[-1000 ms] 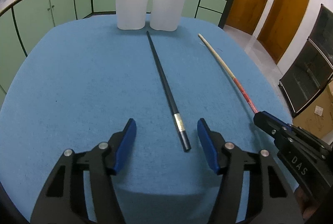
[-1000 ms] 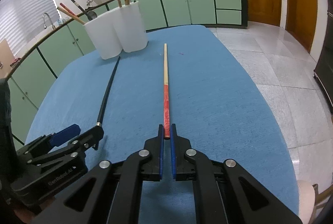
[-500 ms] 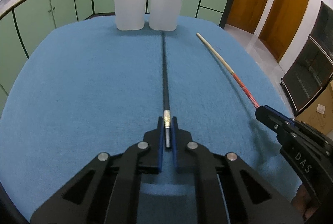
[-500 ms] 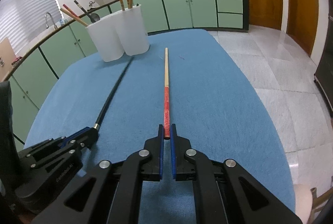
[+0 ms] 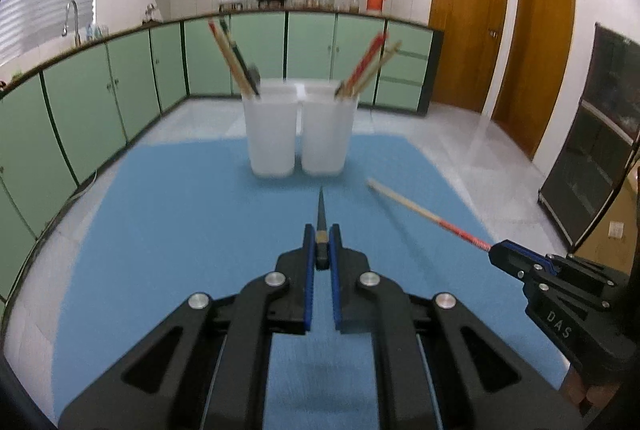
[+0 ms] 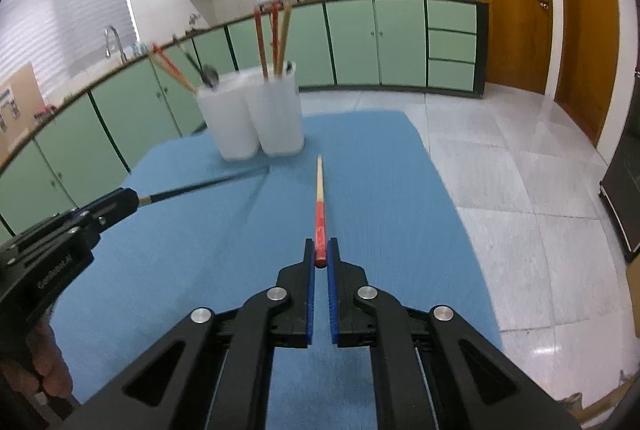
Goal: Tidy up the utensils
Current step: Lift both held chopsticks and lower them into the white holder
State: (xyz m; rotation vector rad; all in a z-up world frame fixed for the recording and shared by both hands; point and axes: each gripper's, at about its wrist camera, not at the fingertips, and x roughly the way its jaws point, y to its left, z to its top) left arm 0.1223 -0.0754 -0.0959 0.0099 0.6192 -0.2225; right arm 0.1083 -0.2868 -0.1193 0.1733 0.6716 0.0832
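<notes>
Since the earlier frame: both chopsticks raised off blue cloth (image 5: 180, 230). Left gripper (image 5: 322, 246) clamped on black chopstick (image 5: 321, 208); right gripper (image 6: 319, 254) on red-and-tan chopstick (image 6: 320, 198). Two white holders (image 5: 272, 134).

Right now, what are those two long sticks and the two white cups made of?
The red-and-tan chopstick looks like wood or bamboo: pale bare tip, red painted handle end. The black chopstick looks lacquered or plastic, dark and smooth with a metal-looking band; the blur leaves it open. The two white cups look like matte, slightly see-through plastic.
</notes>
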